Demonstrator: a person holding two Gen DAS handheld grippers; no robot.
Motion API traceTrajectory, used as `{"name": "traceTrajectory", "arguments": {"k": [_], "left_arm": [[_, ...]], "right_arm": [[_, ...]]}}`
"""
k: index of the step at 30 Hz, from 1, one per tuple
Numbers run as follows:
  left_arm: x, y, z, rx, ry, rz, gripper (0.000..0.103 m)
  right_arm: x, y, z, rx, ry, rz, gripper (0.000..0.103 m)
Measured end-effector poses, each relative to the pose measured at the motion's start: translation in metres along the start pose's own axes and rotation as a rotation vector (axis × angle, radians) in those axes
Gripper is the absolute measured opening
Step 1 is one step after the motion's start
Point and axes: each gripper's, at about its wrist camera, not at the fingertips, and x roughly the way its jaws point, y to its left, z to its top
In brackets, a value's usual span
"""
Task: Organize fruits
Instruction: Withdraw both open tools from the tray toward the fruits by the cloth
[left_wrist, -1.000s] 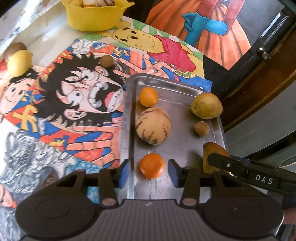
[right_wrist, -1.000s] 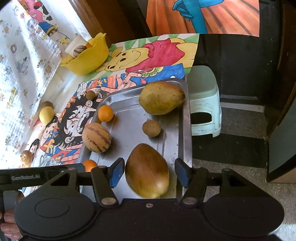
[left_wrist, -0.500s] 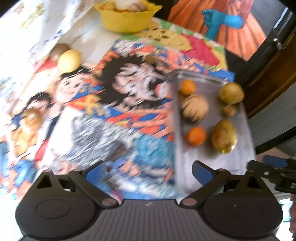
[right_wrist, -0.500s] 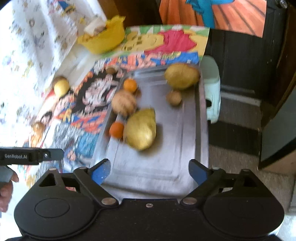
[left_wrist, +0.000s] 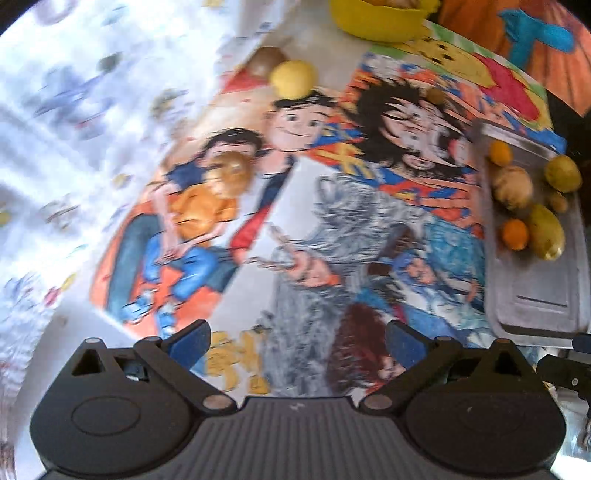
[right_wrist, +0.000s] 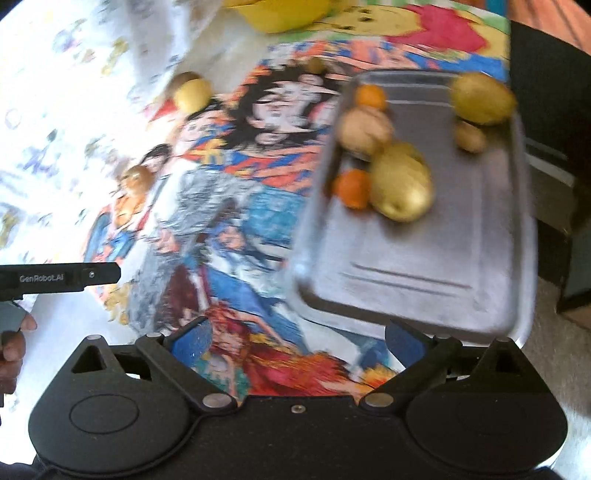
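Both grippers have pulled back off the metal tray, left gripper spread empty, right gripper still widening on nothing, so next swing squarely over the yellow fruit before closing.

2 orange fruits on grey tray; yellow bowl.

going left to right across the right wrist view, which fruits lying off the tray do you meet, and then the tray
brown round fruit → yellow round fruit → small brown fruit → metal tray
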Motion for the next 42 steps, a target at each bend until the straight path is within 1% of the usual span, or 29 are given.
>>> {"name": "traceTrajectory", "arguments": {"k": [4, 7, 11, 16, 22, 28, 32, 37, 42], "left_arm": [[-0.007, 0.022, -0.005, -0.053, -0.021, 0.029, 0.102], [-0.011, 0.038, -0.008, -0.100, -0.028, 0.037, 0.102], [-0.007, 0.054, -0.008, -0.123, -0.027, 0.048, 0.102], [0.006, 0.067, -0.001, -0.121, -0.007, 0.032, 0.102], [0.020, 0.077, 0.011, -0.128, -0.002, 0.002, 0.102], [0.037, 0.082, 0.023, -0.133, -0.031, -0.029, 0.102], [0.047, 0.082, 0.031, -0.129, -0.028, -0.048, 0.102], [0.055, 0.082, 0.041, -0.103, -0.028, -0.062, 0.102], [0.057, 0.079, 0.053, -0.067, -0.053, -0.077, 0.102]], "right_arm": [[0.007, 0.022, 0.010, -0.060, 0.006, 0.025, 0.100], [0.011, 0.036, 0.015, -0.100, 0.008, 0.049, 0.101], [0.017, 0.051, 0.019, -0.128, 0.010, 0.057, 0.101], [0.024, 0.064, 0.022, -0.142, 0.032, 0.047, 0.101], [0.032, 0.079, 0.031, -0.159, 0.031, 0.038, 0.101], [0.036, 0.090, 0.043, -0.187, -0.013, -0.005, 0.101], [0.043, 0.092, 0.053, -0.170, -0.014, -0.022, 0.101], [0.051, 0.100, 0.061, -0.162, -0.015, -0.017, 0.101], [0.056, 0.103, 0.068, -0.164, -0.029, -0.029, 0.101]]}}
